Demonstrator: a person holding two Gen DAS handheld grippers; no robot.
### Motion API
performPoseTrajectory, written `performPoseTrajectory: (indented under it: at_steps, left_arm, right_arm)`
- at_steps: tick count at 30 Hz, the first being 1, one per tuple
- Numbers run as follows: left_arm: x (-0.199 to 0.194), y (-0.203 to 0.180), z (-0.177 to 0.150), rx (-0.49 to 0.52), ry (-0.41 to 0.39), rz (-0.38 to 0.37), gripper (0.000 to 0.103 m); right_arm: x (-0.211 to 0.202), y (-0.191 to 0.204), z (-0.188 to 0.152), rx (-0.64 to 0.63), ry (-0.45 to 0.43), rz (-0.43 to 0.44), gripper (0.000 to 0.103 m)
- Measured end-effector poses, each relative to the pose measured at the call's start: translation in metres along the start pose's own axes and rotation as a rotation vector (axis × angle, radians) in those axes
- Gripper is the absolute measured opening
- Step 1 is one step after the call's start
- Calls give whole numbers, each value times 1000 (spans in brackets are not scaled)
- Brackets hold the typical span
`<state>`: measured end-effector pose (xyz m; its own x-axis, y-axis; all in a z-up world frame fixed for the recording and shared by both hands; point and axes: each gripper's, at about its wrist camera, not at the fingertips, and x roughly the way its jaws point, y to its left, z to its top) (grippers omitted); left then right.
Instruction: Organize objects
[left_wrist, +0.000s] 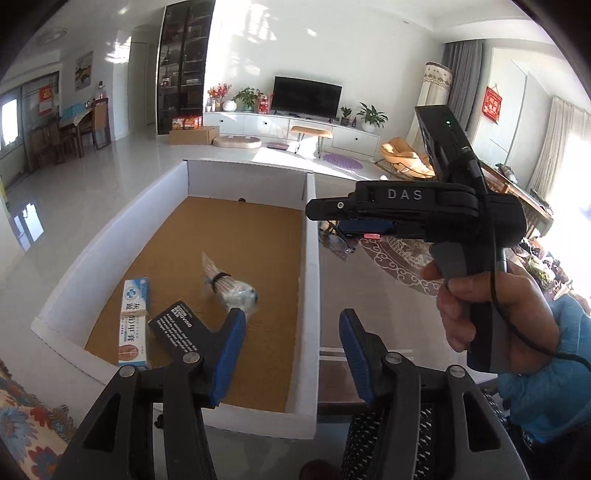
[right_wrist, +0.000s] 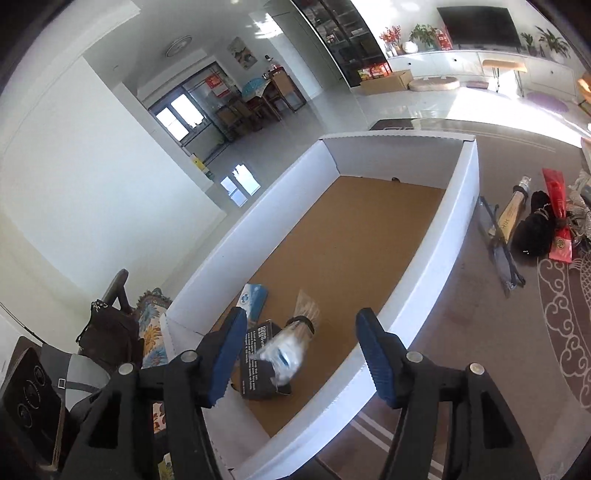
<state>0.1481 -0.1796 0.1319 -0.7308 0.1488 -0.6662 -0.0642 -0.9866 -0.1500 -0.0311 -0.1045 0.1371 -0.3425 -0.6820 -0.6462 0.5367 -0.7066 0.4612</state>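
- Step: drop-off looks done. White box (right_wrist: 458, 192) now holds a blue-white carton (left_wrist: 135, 321), a black carton (right_wrist: 260, 363) and a clear-wrapped bundle (right_wrist: 295, 339), all at its near end.
- Left claw (left_wrist: 291, 354): jaws apart, nothing between them, angled down over the box.
- Right claw (right_wrist: 301, 358): jaws apart, empty, above the bundle; in the left view a hand (left_wrist: 491, 306) grips its handle, sitting beside the box.
- Next, my read: fetch from the pile on the surface right of the box, e.g. red packet (right_wrist: 559, 218) or black pouch (right_wrist: 535, 229).
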Motion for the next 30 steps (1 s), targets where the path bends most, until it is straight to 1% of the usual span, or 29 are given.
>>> performPoseTrajectory:
  at_steps: [1, 2, 3, 4, 5, 7, 8, 10, 11, 14, 15, 17, 18, 19, 21, 23, 25, 30]
  left_arm:
    - [6, -17, -2, 25, 12, -47, 69]
    - [13, -34, -3, 51, 25, -94, 80]
    - [21, -53, -5, 78, 36, -142, 85]
    - [32, -73, -7, 109, 52, -179, 86]
    - [46, -91, -9, 138, 77, -196, 87]
    - [87, -117, -15, 176, 133, -197, 87]
    - [112, -123, -17, 177, 163, -175, 87]
    - [162, -127, -16, 153, 213, -114, 87]
    - [185, -126, -13, 139, 223, -83, 87]
    - [244, -121, 3, 123, 237, 15, 87]
    - [260, -120, 7, 115, 241, 26, 87]
    - [284, -121, 22, 145, 209, 61, 90]
    - [294, -125, 28, 166, 205, 74, 98]
    - [304, -128, 34, 167, 214, 66, 102]
    - [319, -130, 48, 162, 217, 63, 103]
    - [329, -130, 59, 151, 217, 68, 103]
    - [329, -130, 61, 146, 216, 73, 103]
    - [329, -129, 61, 146, 216, 72, 103]
  right_arm:
    - [-10, -16, -7, 9, -28, -56, 71]
    - [-21, -36, -15, 20, -58, -122, 75]
    - [-33, -58, -23, 29, -85, -200, 81]
    - [-44, -80, -33, 37, -99, -288, 84]
    - [-55, -104, -43, 45, -98, -383, 85]
    - [-70, -147, -67, 60, -66, -554, 86]
    - [-77, -166, -77, 74, -45, -619, 86]
    - [-88, -200, -96, 107, -5, -689, 86]
    - [-91, -214, -104, 123, 10, -707, 86]
    - [-93, -235, -116, 137, 34, -741, 86]
    - [-92, -237, -117, 133, 38, -747, 86]
    - [-88, -238, -119, 121, 44, -758, 86]
    - [-85, -239, -118, 116, 37, -759, 86]
    - [-84, -239, -116, 113, 33, -765, 86]
    - [-80, -237, -114, 101, 22, -786, 89]
    - [-77, -239, -112, 91, 7, -813, 95]
    - [-75, -241, -112, 95, -10, -833, 103]
    - [-76, -250, -112, 144, -11, -788, 103]
